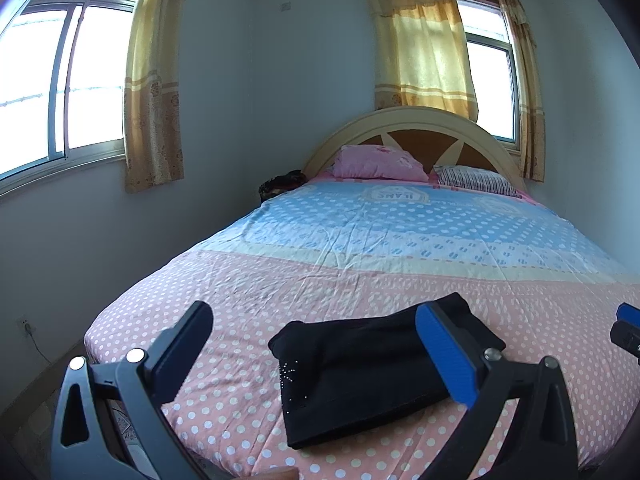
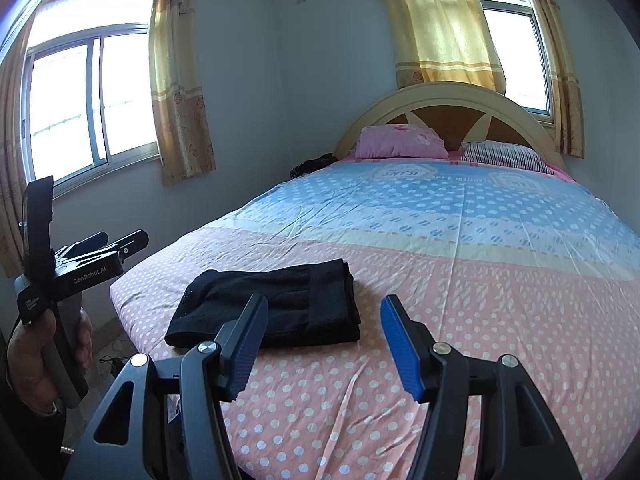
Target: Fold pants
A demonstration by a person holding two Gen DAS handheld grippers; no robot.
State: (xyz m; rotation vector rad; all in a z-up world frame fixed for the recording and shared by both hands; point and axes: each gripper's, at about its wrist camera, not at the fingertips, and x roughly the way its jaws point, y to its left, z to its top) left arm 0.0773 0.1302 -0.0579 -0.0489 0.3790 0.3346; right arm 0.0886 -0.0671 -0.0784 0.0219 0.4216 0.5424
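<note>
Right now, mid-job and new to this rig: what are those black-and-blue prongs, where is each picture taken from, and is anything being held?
There is no robot. A person carries a hand-held two-finger gripper in each hand, each with a fisheye camera looking along its fingers. One picture looks out past the left gripper, the other past the right gripper; the prongs are their fingers with blue pads. In the right view you also see the left gripper from outside, gripped by the person's hand. On the polka-dot bed lie black pants, already folded into a compact stack. Both grippers are open, and neither holds anything. Two pillows sit by the headboard.
</note>
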